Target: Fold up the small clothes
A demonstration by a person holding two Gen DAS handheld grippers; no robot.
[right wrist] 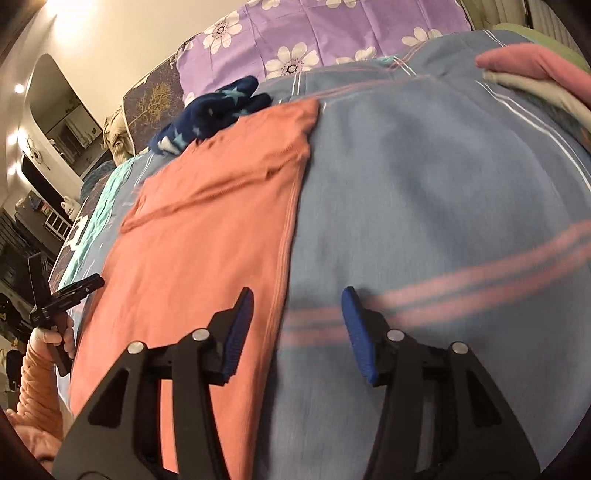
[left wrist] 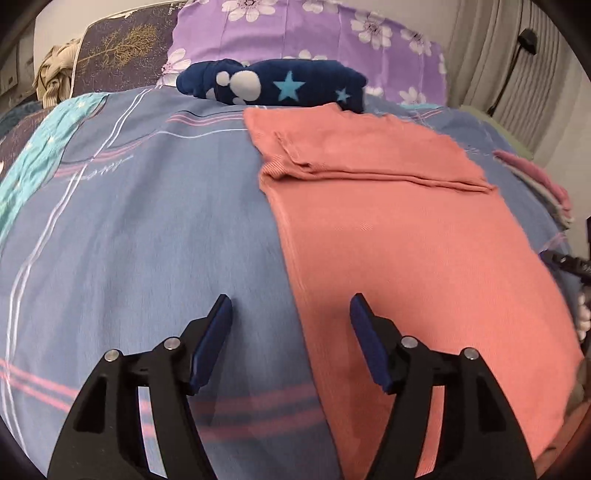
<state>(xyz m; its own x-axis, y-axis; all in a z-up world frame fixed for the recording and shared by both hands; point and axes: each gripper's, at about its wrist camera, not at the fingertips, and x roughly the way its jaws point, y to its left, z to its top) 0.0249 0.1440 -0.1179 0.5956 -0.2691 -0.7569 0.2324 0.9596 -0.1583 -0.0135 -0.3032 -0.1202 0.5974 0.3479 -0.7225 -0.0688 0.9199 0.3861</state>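
A salmon-pink garment (left wrist: 399, 236) lies flat on the blue striped bedspread (left wrist: 129, 229), with its far part folded over in a band. My left gripper (left wrist: 291, 306) is open and empty, hovering over the garment's left edge. In the right wrist view the same garment (right wrist: 207, 229) lies left of centre. My right gripper (right wrist: 297, 299) is open and empty over its right edge. The left gripper (right wrist: 70, 291) shows at the far left there, held in a hand.
A navy star-patterned garment (left wrist: 273, 85) is bunched at the far edge of the salmon one, also in the right wrist view (right wrist: 214, 110). Purple flowered pillows (left wrist: 303, 33) lie behind. A stack of folded pink and grey clothes (right wrist: 539, 77) sits at the right.
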